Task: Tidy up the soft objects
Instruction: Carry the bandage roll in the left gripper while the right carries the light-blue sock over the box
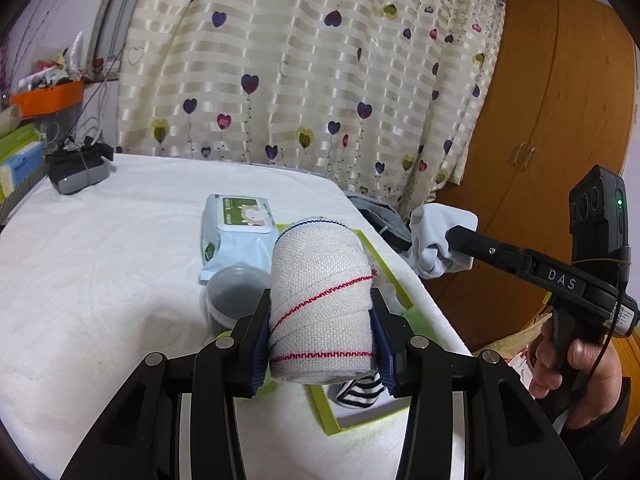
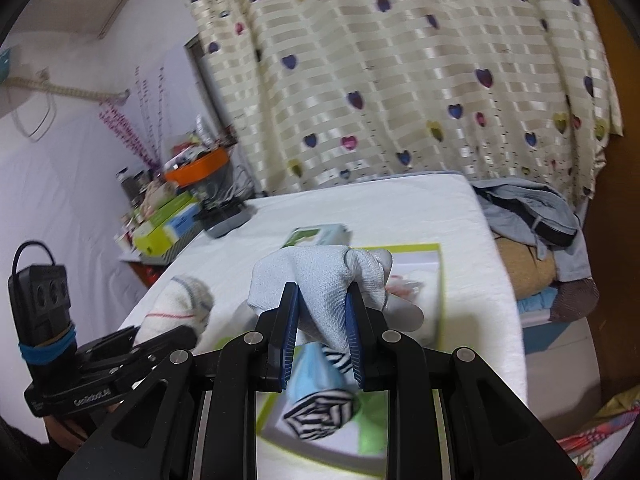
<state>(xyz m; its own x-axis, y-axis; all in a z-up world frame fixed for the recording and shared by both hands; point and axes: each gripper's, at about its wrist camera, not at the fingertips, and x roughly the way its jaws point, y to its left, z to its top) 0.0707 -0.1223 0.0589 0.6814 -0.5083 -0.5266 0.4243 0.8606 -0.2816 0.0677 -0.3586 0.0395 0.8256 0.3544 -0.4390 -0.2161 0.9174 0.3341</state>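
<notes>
Nearest in the left wrist view, the left gripper (image 1: 322, 336) has its two blue-padded fingers closed against the sides of a white bandage roll (image 1: 320, 304) with red stitched lines, held above the table. Under it a black-and-white striped sock (image 1: 358, 390) lies in a green-rimmed tray (image 1: 324, 408). Just behind sit a small lidded plastic cup (image 1: 232, 292) and a pack of wet wipes (image 1: 238, 232) on the white tablecloth (image 1: 100, 280). In the right wrist view, the right gripper (image 2: 322, 330) pinches a pale blue sock (image 2: 320, 280), bunched between its fingers, above the same tray. Beyond hangs a cream curtain (image 1: 300, 60) with hearts.
</notes>
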